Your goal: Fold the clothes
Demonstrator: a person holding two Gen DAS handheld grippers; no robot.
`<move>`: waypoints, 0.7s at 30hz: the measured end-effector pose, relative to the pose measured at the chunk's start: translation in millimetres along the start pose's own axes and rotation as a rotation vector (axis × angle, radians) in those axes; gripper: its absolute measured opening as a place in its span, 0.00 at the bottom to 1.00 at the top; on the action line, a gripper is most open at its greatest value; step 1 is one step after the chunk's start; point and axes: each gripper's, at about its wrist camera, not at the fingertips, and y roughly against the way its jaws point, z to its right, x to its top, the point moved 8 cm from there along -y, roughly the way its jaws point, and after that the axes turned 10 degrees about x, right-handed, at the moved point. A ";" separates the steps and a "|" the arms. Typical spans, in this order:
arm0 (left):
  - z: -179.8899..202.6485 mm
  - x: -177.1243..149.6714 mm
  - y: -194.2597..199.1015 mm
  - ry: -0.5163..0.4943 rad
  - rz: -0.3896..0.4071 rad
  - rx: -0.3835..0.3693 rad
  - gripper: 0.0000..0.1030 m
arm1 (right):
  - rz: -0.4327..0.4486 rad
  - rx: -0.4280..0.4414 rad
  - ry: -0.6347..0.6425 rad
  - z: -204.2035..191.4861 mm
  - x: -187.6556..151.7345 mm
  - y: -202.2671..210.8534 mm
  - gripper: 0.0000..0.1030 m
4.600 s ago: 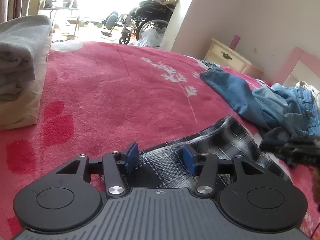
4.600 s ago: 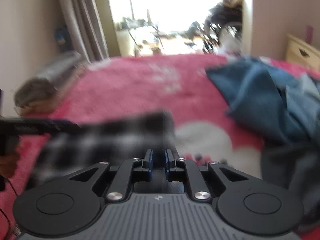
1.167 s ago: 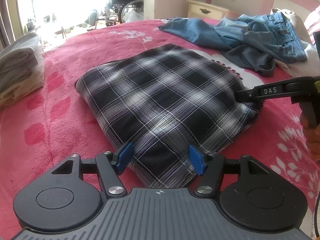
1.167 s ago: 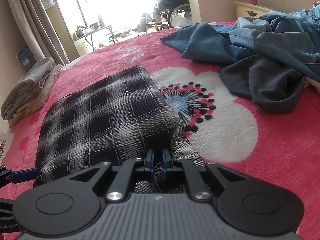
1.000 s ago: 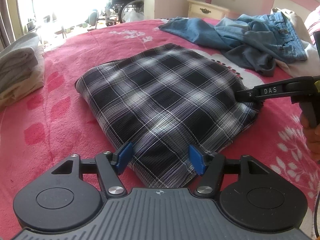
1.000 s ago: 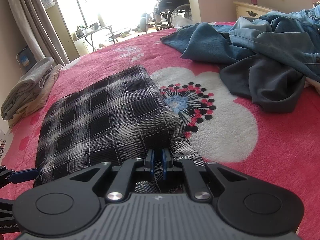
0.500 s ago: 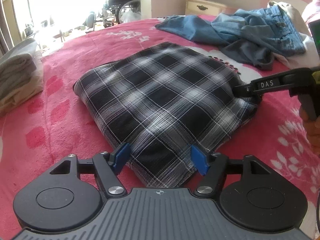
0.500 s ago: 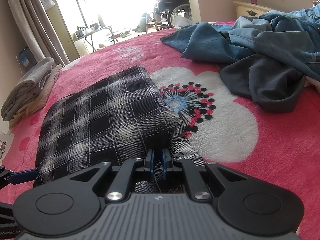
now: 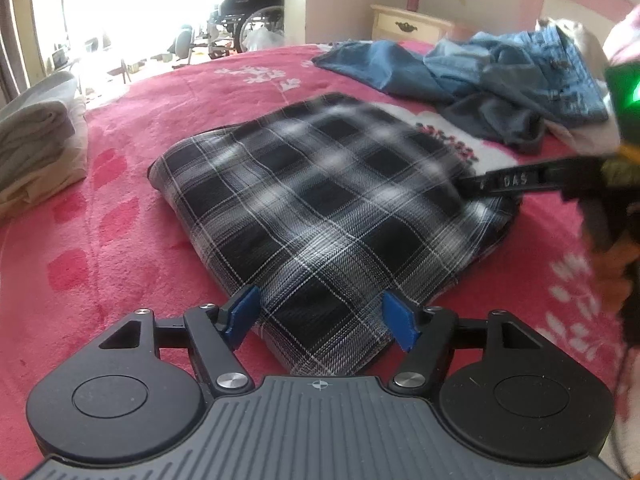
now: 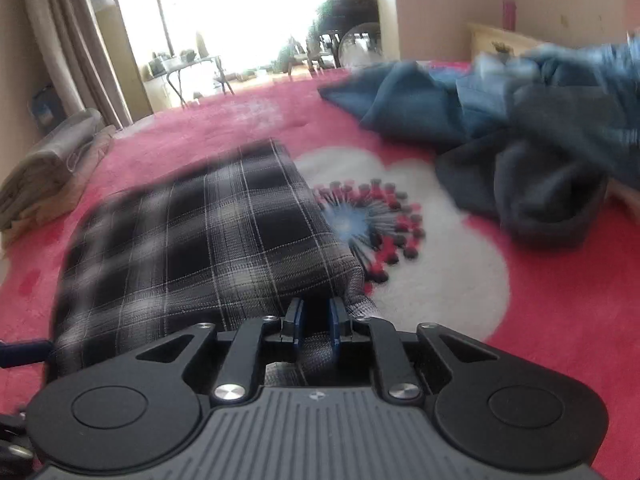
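A black-and-white plaid garment (image 9: 320,208) lies folded into a flat rectangle on the red bed blanket (image 9: 120,240). My left gripper (image 9: 322,318) is open, its blue pads (image 9: 244,316) standing either side of the garment's near corner without pressing it. The right gripper (image 9: 480,184) reaches in at the garment's right edge, held by a hand (image 9: 616,272). In the right wrist view the right gripper (image 10: 315,322) has its jaws opening. A fold of the plaid garment (image 10: 208,240) lies in the narrow gap between the pads (image 10: 296,322).
A heap of blue jeans and dark clothes (image 9: 520,76) lies at the back right of the bed, seen also as the jeans heap (image 10: 520,128). A folded grey and beige stack (image 9: 36,140) sits at the left edge. A nightstand (image 9: 408,26) and wheelchair (image 9: 252,12) stand beyond.
The right gripper's pads, pinched together on the plaid edge before, now stand slightly apart. The left gripper stays open at the near corner. The garment has not shifted in the last second.
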 end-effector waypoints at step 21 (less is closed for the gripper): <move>1.6 32.7 -54.4 -0.010 -0.181 0.151 0.67 | -0.067 -0.022 0.072 1.1 39.4 -19.8 0.17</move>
